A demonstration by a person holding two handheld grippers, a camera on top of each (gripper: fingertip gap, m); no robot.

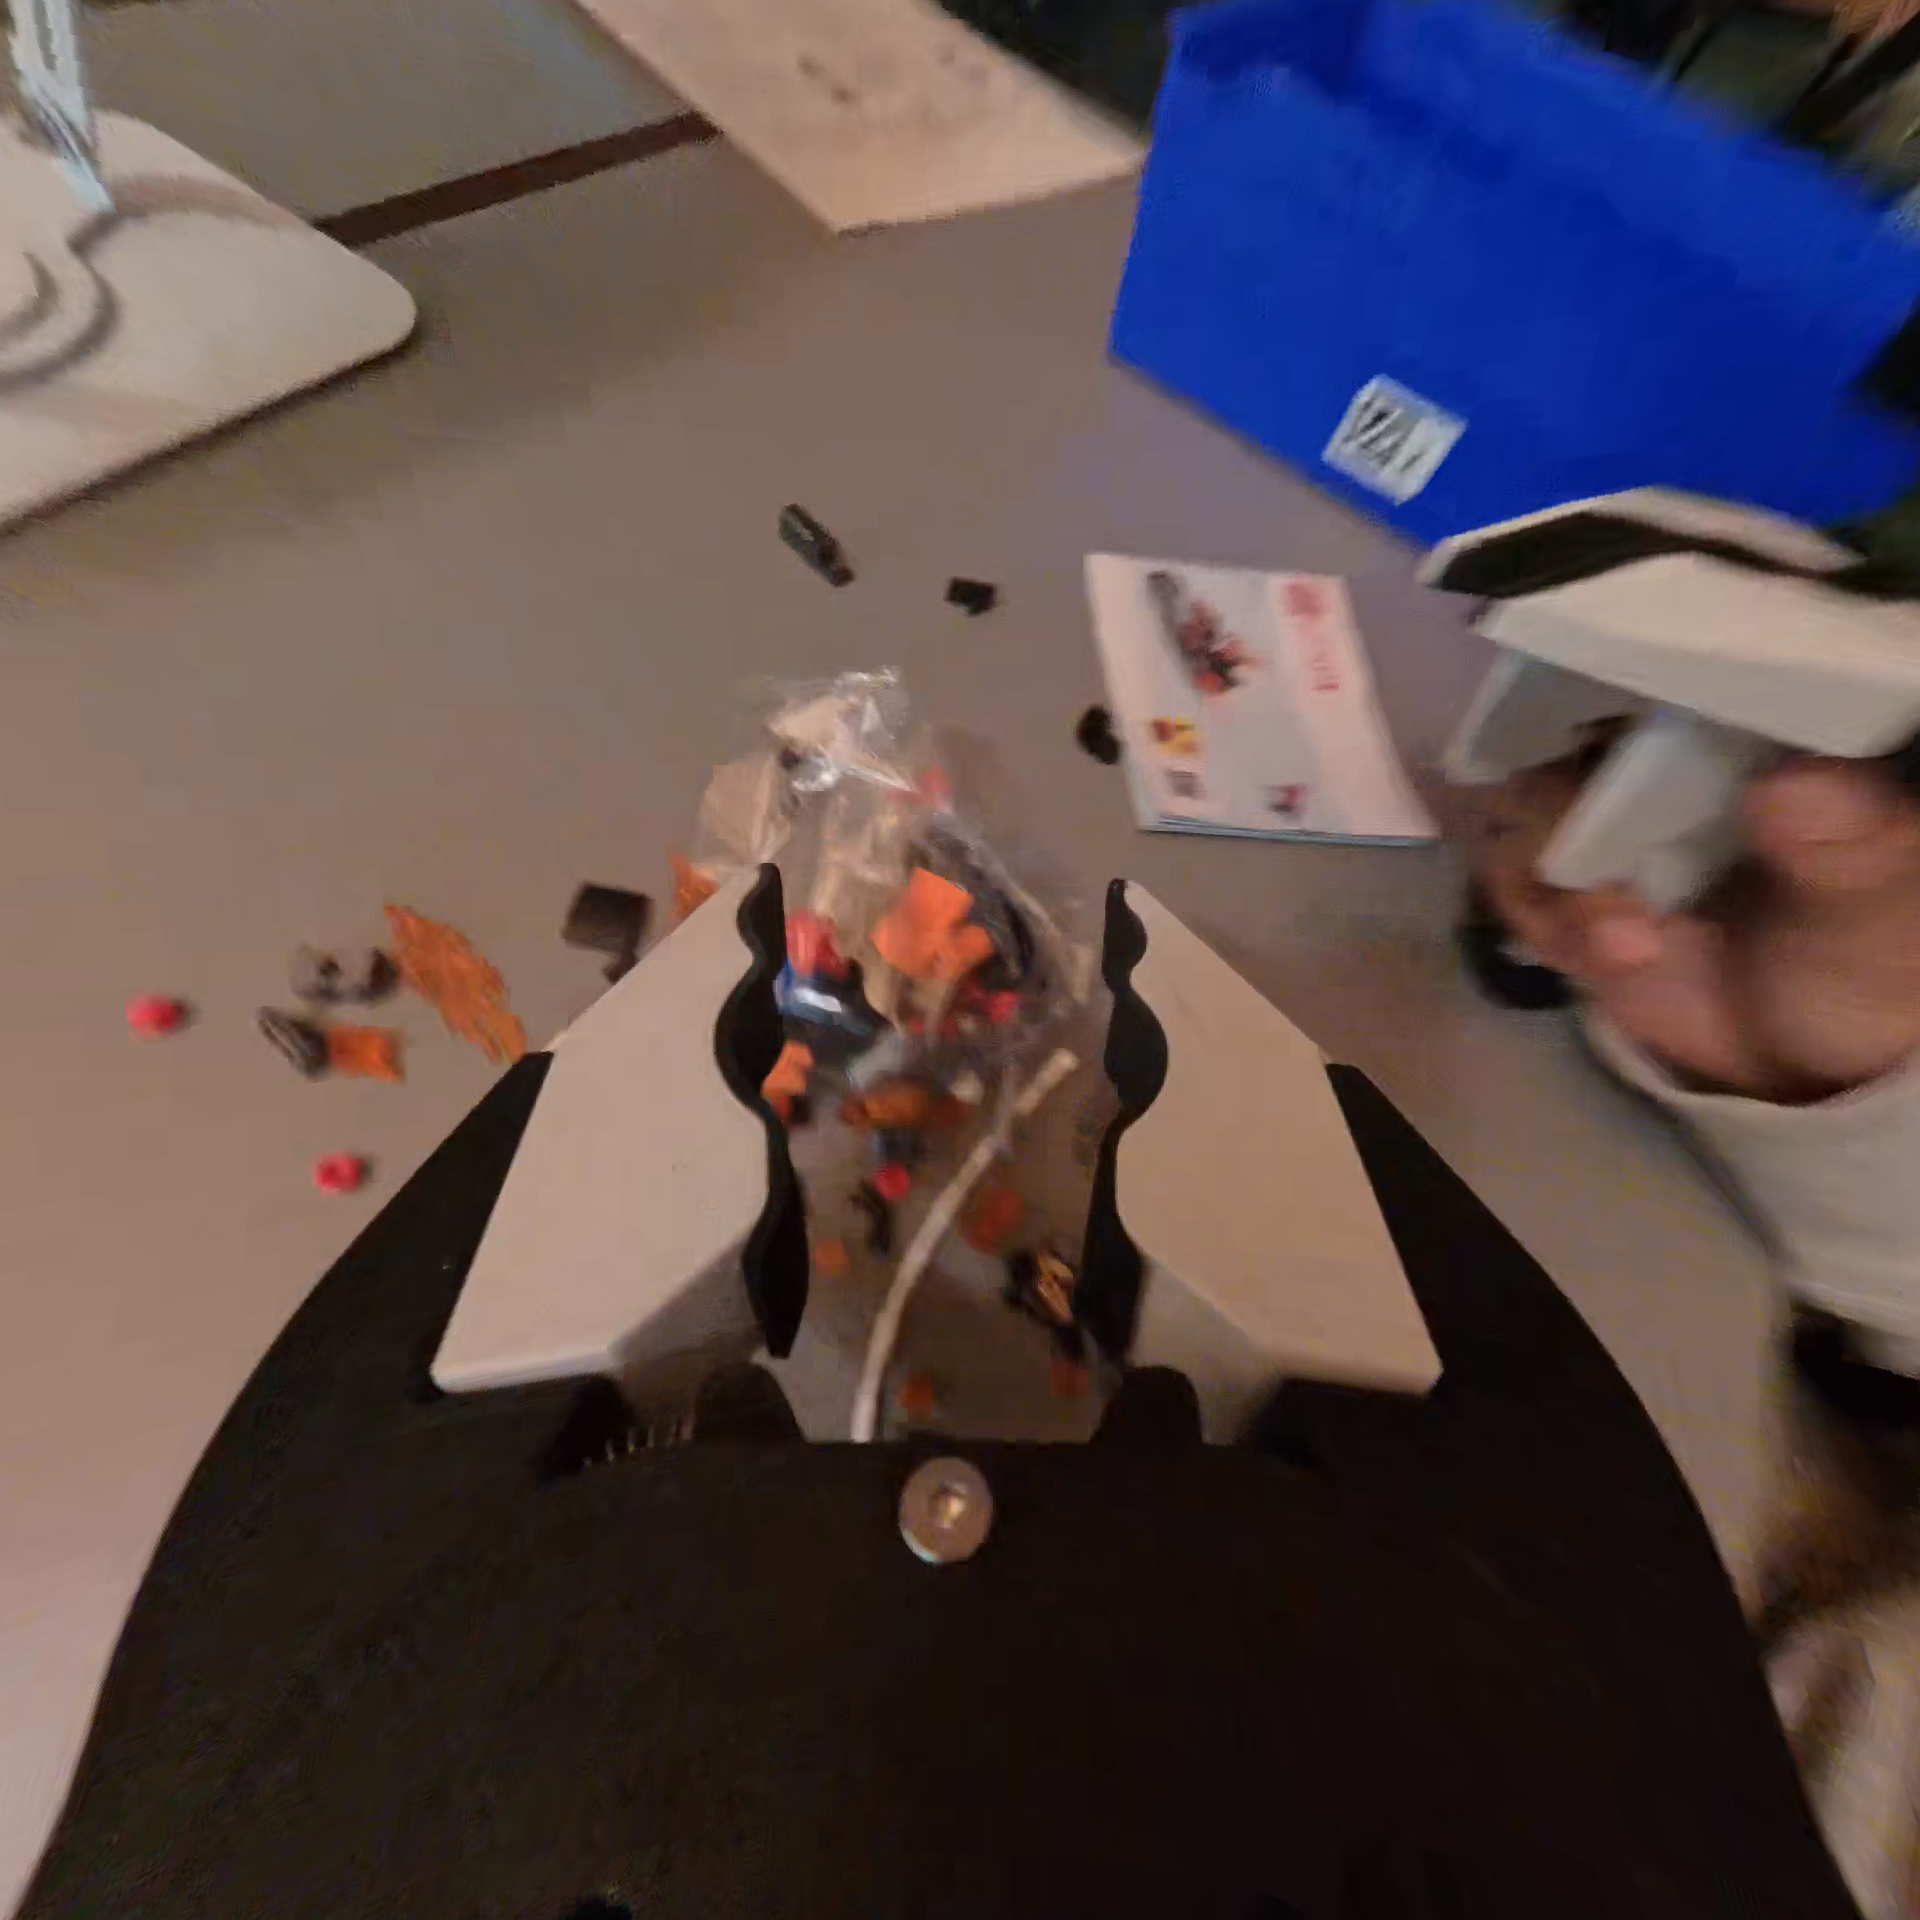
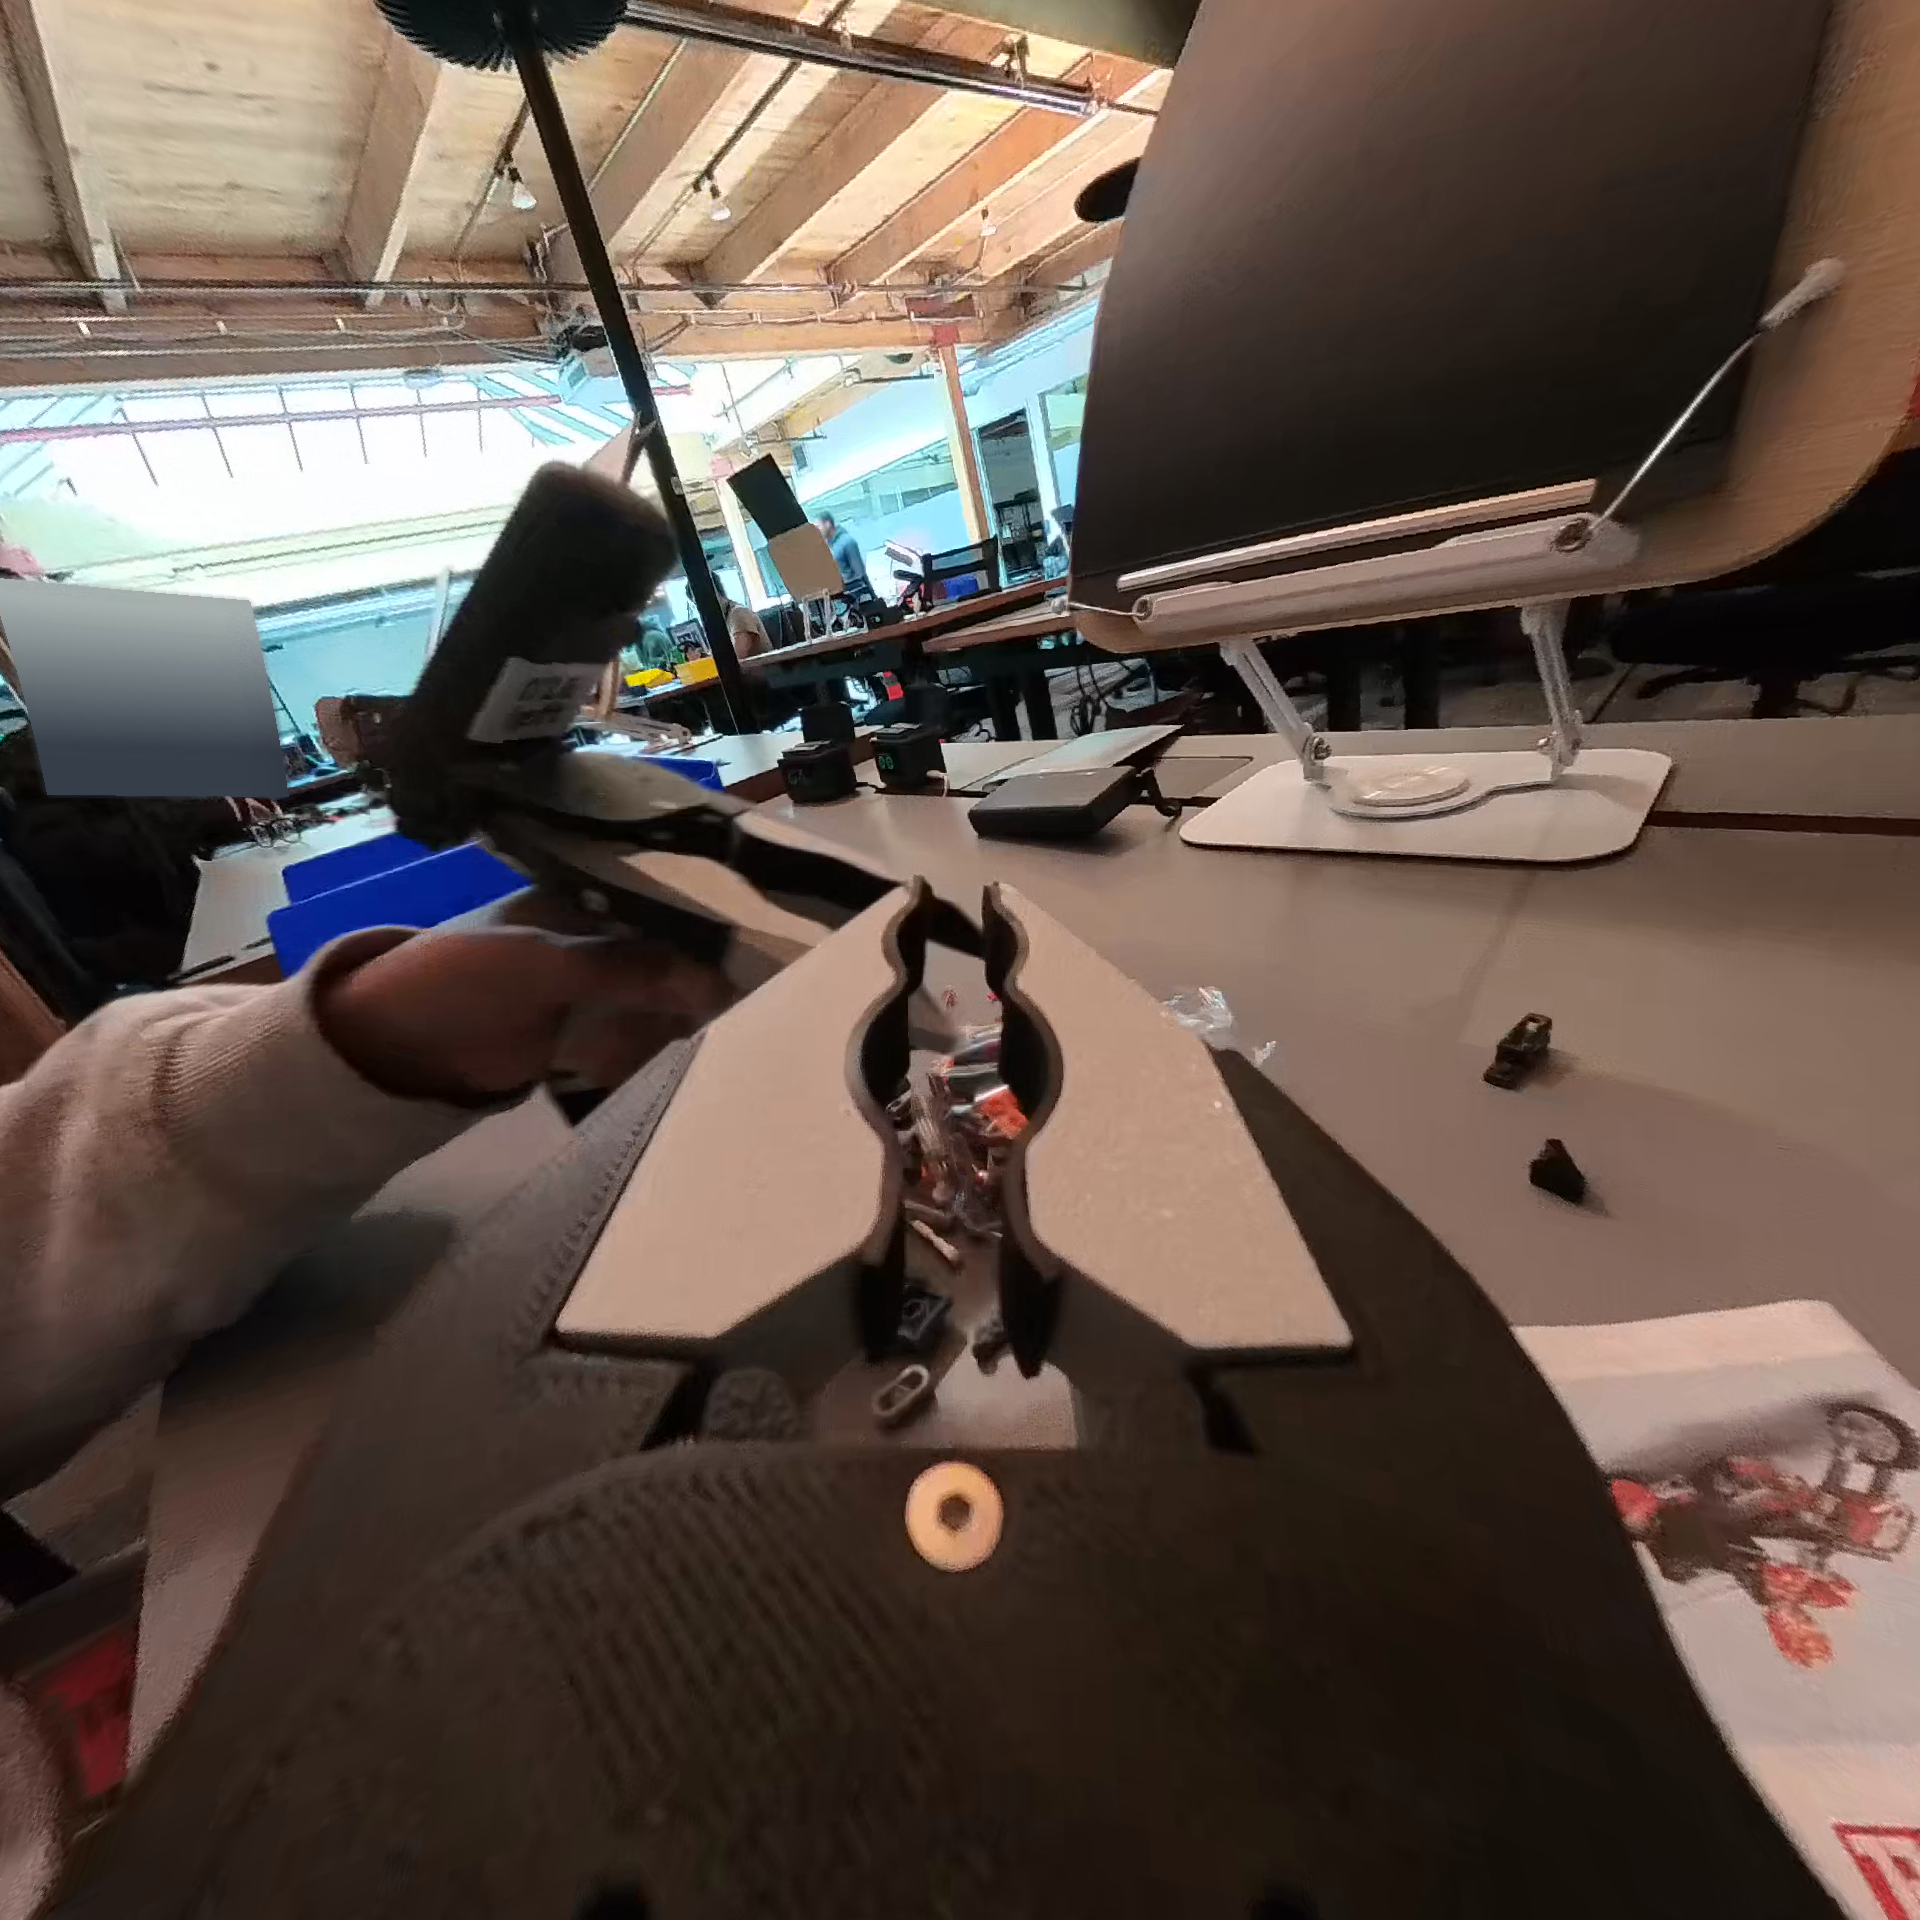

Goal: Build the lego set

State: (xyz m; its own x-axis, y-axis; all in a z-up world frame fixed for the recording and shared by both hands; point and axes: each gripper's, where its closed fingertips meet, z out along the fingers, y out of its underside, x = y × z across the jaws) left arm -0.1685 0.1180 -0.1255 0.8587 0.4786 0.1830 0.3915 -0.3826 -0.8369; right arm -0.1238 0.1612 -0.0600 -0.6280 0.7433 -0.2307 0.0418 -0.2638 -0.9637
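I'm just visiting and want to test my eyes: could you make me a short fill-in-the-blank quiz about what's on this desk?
1. The clear plastic bag of small pieces lies between the fingers of the left gripper, which are ____.
2. The big bin behind the instruction booklet is coloured ____.
3. The two small round pieces lying left of the bag are coloured ____.
4. The laptop sits raised on a white ____.

Missing words: open; blue; red; stand
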